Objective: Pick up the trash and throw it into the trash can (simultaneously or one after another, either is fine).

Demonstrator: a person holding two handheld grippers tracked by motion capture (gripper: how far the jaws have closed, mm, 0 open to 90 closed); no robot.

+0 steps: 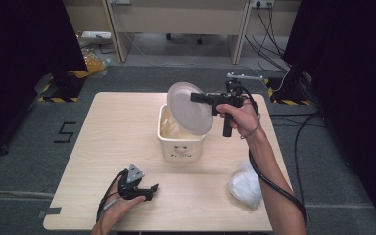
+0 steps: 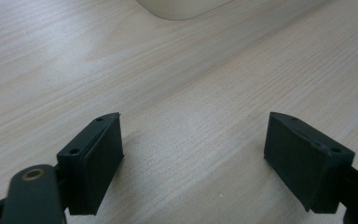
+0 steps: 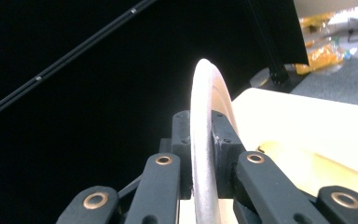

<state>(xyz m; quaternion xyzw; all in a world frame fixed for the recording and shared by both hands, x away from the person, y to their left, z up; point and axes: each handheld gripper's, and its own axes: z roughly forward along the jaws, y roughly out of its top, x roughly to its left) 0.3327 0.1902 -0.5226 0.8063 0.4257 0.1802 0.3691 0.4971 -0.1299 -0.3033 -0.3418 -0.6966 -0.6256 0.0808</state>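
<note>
Plate (image 1: pixel 190 107), white & round, is held tilted on edge over the cream bin (image 1: pixel 181 142), approx. mid-surface, lower rim just inside the bin's opening. It is pinched at its right rim by the right tongs (image 1: pixel 198 97), gripped level by the right hand (image 1: pixel 235 116). In the right gripper view the plate (image 3: pixel 205 140) is seen edge-on, clamped btwn both black pads of the right tongs (image 3: pixel 204 158), w/ the bin (image 3: pixel 307 135) beyond at the right. Light-coloured contents are seen inside the bin; what they are can't be told.

Left tongs (image 1: pixel 149 188) are rested on the wooden surface (image 1: pixel 103 142) near its front edge, well apart from the bin, held by the left hand (image 1: pixel 120 205). In the left gripper view the left tongs (image 2: pixel 193 149) are spread wide, nothing btwn them, bare wood underneath.

A clear plastic bag (image 1: pixel 245 188) is laid on the surface at front right.
</note>
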